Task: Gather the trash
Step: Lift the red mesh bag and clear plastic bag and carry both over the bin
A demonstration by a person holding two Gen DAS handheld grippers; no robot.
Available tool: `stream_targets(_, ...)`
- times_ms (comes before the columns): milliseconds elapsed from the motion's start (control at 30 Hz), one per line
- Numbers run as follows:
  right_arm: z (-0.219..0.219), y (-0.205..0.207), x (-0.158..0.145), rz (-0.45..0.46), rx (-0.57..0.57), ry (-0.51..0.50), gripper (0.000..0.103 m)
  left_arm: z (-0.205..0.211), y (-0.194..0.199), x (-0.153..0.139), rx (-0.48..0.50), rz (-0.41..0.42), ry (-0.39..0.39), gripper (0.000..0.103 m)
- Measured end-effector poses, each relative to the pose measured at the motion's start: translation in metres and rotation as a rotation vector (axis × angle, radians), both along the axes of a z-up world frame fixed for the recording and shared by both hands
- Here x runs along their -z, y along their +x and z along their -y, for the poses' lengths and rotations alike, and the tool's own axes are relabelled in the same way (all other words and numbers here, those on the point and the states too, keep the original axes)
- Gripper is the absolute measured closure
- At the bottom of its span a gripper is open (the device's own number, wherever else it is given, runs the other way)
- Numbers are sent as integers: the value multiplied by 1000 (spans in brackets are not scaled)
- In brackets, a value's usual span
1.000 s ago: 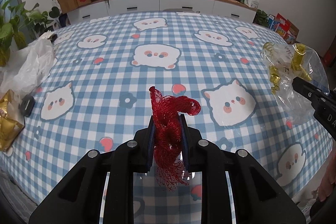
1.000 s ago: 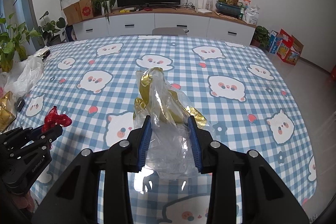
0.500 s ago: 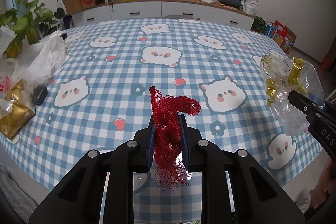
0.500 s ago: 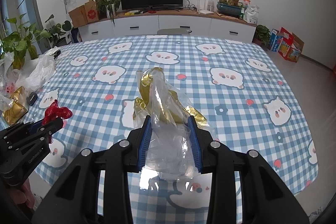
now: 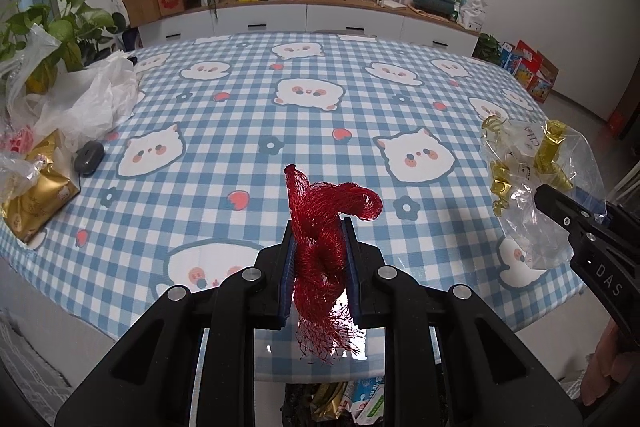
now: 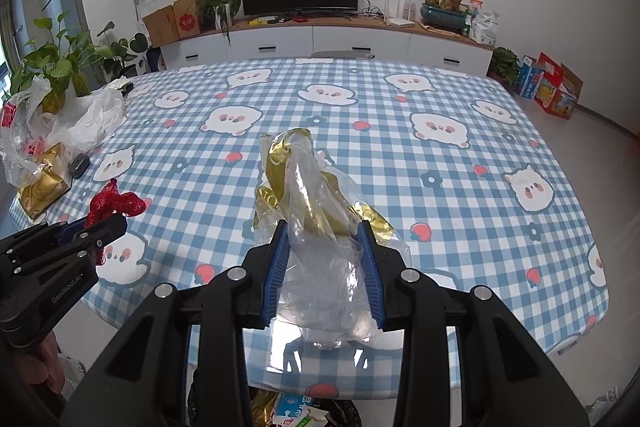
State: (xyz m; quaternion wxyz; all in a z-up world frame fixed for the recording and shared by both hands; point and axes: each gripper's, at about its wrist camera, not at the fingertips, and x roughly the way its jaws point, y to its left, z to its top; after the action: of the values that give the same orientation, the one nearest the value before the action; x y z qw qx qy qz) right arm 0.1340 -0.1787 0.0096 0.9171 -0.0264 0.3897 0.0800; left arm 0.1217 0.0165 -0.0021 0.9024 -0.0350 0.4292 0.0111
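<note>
My left gripper [image 5: 320, 259] is shut on a crumpled red mesh net [image 5: 324, 227], held just past the table's near edge. It also shows in the right wrist view [image 6: 100, 223], with the net [image 6: 114, 201]. My right gripper [image 6: 324, 259] is shut on a clear plastic bag with gold wrappers [image 6: 316, 211]. That bag [image 5: 532, 171] and the right gripper [image 5: 568, 211] show at the right of the left wrist view. Below both grippers a dark trash bin [image 6: 296, 407] with cartons and wrappers [image 5: 352, 403] shows under the table edge.
The table has a blue checked cloth with cat prints [image 5: 304, 131]. On its left side lie white plastic bags [image 5: 88, 99], a gold packet [image 5: 36, 195] and a dark mouse [image 5: 89, 157]. Potted plants [image 5: 52, 27] stand left. A TV cabinet [image 5: 304, 19] lines the far wall.
Both grippers have pulled back toward the table's near edge with their loads still held. The table edge and the bin below have come into view.
</note>
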Motion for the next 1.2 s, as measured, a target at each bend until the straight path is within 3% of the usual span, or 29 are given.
stream_targets(1200,-24,-106,8,-11,-75,39,70,-22,-122,25,-12,-23,-28,83)
